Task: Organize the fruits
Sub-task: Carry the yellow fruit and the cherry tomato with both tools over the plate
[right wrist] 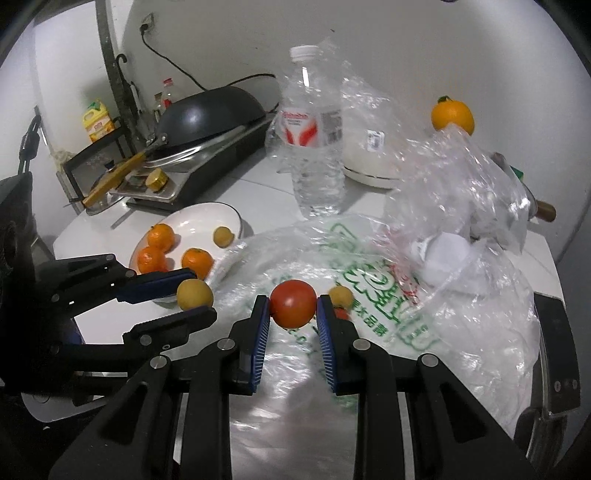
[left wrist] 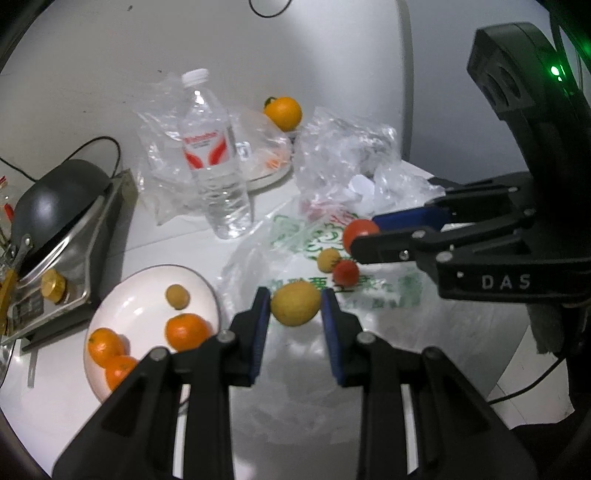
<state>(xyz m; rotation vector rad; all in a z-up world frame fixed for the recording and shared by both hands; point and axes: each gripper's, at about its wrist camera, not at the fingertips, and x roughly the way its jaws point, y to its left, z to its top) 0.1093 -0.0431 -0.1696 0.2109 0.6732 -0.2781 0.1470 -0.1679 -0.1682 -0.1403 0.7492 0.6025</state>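
- Left gripper (left wrist: 295, 308) clamped on a yellow fruit (left wrist: 295, 303), blue pads touching both its sides, fruit held above the printed bag (left wrist: 295, 236).
- Right gripper (right wrist: 291, 306) clamped on a tomato (right wrist: 293, 303), pads pressed on both sides; from the left wrist view it comes in from the right, tomato at its fingertips.
- Left on the bag, near the right gripper: 1 small yellow fruit (left wrist: 328, 259) and 1 small tomato (left wrist: 346, 272), touching each other.
- Plate (left wrist: 147, 280) sits just beside the bag's left edge, near the left gripper; holds 3 mandarins (left wrist: 187, 331) and 1 small yellow fruit (left wrist: 177, 296).
- Lone orange (left wrist: 283, 112) well apart at the back, on a white lidded appliance (right wrist: 369, 162).
- Water bottle (left wrist: 214, 155) upright between plate and appliance; crumpled clear bags (left wrist: 347, 147) around it.
- White counter (left wrist: 166, 240); stove (left wrist: 74, 280) with dark wok (left wrist: 59, 199) at left; white wall (left wrist: 332, 48) behind, cord and outlet (right wrist: 146, 22) on it.
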